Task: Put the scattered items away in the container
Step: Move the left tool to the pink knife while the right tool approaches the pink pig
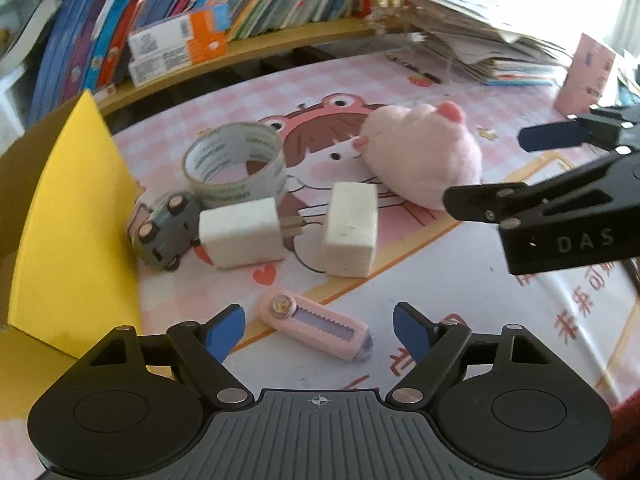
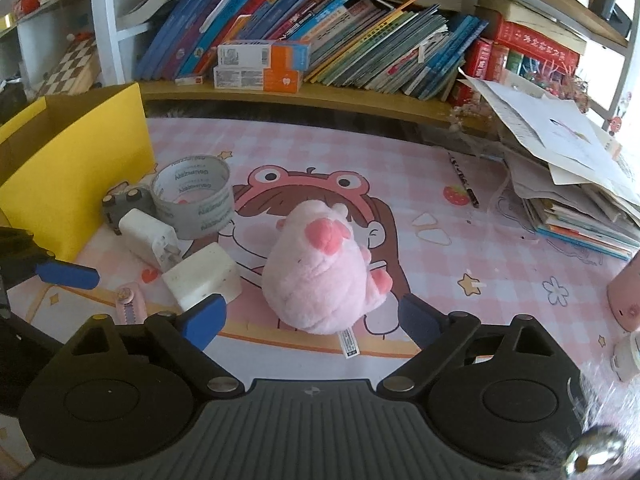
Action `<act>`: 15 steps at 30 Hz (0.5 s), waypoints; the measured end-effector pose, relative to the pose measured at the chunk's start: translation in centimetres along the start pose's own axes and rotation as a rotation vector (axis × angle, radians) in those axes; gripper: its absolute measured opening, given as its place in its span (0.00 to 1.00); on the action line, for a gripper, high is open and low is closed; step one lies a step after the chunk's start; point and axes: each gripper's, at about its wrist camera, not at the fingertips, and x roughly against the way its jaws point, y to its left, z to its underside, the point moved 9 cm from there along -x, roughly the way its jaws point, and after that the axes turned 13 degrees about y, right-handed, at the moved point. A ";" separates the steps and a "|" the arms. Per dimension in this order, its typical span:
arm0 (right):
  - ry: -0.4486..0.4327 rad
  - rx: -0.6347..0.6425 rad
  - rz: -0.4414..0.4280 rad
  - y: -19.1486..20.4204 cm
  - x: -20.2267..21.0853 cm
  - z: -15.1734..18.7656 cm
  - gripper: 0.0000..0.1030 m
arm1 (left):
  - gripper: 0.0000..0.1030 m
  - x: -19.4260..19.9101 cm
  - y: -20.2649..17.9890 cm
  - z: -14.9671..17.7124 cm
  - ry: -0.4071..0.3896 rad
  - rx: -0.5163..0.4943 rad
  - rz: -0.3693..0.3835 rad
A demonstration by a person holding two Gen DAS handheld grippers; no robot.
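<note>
My left gripper stands open low over the mat, with a pink utility knife lying between its blue pads, untouched. Beyond it lie a white charger, a white block, a grey toy car and a tape roll. The yellow cardboard box stands at the left. My right gripper is open around the near side of a pink plush pig. Its pads sit beside the plush without pressing it. In the left wrist view, the right gripper's fingers reach in from the right.
A shelf of leaning books runs along the back. A messy stack of papers and books fills the right rear, with a pen beside it. A pink object stands at the right edge. The cartoon mat covers the desk.
</note>
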 end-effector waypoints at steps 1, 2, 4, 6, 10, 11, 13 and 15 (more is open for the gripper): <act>0.003 0.003 0.000 -0.1 -0.2 -0.1 0.91 | 0.80 -0.2 0.2 -0.1 0.003 0.009 -0.003; 0.008 0.006 -0.002 -0.1 -0.5 -0.2 0.91 | 0.80 -0.4 0.3 -0.2 0.007 0.015 -0.005; 0.013 0.013 -0.005 -0.1 -0.9 -0.3 0.91 | 0.80 -1.0 0.5 -0.2 0.019 0.026 -0.005; 0.017 0.024 -0.007 0.0 -1.2 -0.5 0.91 | 0.80 -1.4 0.6 -0.2 0.032 0.038 -0.003; 0.018 0.046 -0.009 0.2 -1.8 -0.9 0.91 | 0.80 -2.0 1.0 -0.2 0.049 0.058 0.004; 0.017 0.049 -0.008 0.2 -2.0 -1.0 0.91 | 0.80 -2.1 1.0 -0.2 0.051 0.061 0.007; 0.013 0.053 -0.004 0.3 -2.2 -1.3 0.90 | 0.77 -2.2 1.1 -0.2 0.053 0.063 0.011; 0.012 0.052 0.008 0.1 -2.5 -1.5 0.87 | 0.70 -2.1 1.1 -0.2 0.050 0.050 0.005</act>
